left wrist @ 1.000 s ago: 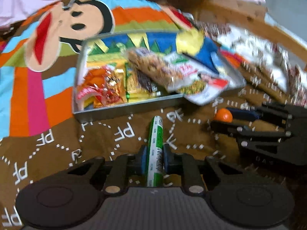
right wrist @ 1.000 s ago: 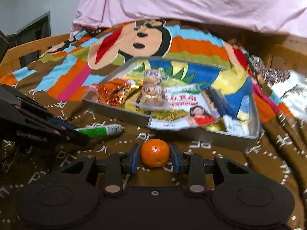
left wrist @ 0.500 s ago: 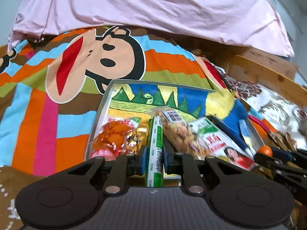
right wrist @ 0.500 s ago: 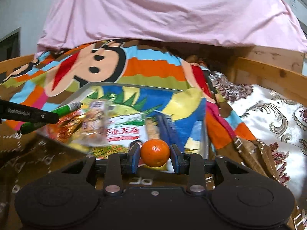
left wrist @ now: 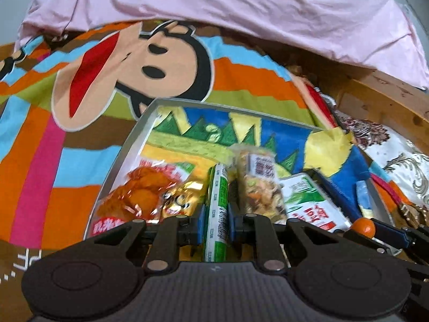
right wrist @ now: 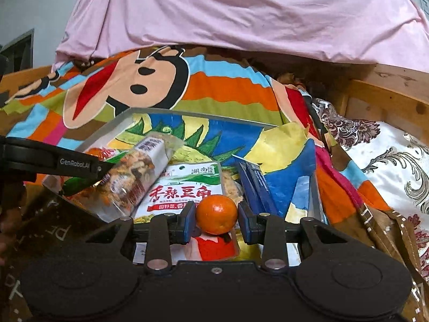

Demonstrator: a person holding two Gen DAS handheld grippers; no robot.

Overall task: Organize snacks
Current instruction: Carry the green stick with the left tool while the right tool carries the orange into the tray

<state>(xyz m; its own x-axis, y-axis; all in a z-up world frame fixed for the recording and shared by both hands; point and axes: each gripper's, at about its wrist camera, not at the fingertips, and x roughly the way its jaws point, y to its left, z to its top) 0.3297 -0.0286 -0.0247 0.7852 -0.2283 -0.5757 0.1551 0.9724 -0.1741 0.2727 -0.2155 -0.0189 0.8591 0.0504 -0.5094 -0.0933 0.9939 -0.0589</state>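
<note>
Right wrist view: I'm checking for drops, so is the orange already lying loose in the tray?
No, the orange sits between the pads of the right tongs, held above the packets in the tray.

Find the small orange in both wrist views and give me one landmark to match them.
Left wrist view: the small round orange fruit sits at the lower right edge, held between the right gripper's blue pads.
Right wrist view: the orange is at bottom centre, clamped in that gripper, over the white and green snack packet.
Shared landmark: the grey metal tray of snacks.
</note>
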